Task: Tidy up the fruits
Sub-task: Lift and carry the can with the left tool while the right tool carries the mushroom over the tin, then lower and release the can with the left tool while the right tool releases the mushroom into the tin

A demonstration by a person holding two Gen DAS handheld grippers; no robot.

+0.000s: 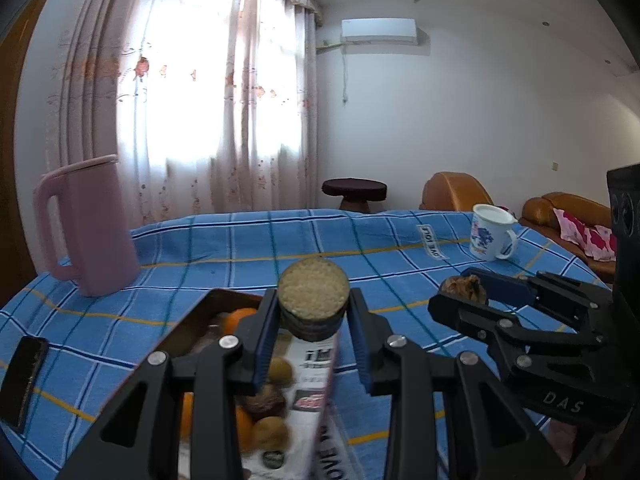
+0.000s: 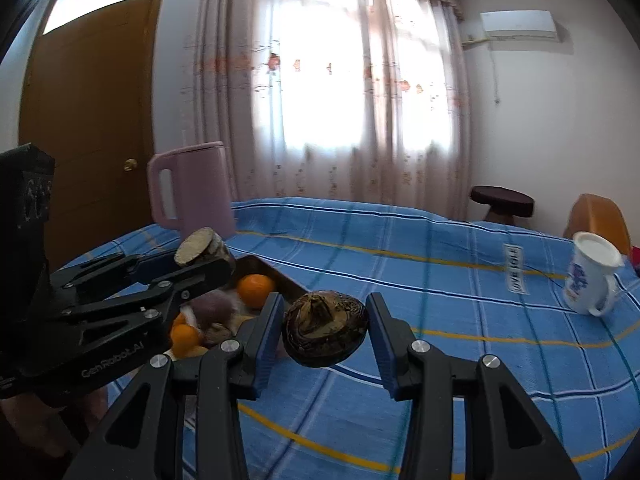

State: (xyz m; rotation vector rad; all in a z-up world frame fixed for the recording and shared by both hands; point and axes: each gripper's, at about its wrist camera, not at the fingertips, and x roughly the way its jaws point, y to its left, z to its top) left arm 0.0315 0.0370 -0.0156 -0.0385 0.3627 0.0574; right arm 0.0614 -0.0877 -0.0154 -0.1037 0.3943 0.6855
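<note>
My left gripper is shut on a brown stubby fruit piece with a pale cut end, held above a box of fruit. The box holds oranges and brown round fruits. My right gripper is shut on a dark brown wrinkled fruit, held above the blue cloth to the right of the box. The right gripper also shows in the left wrist view, with its fruit. The left gripper shows in the right wrist view, with its piece.
A pink jug stands at the table's far left. A white printed mug stands at the far right. A black phone lies at the left edge. The table has a blue checked cloth. A dark stool and orange sofa stand beyond.
</note>
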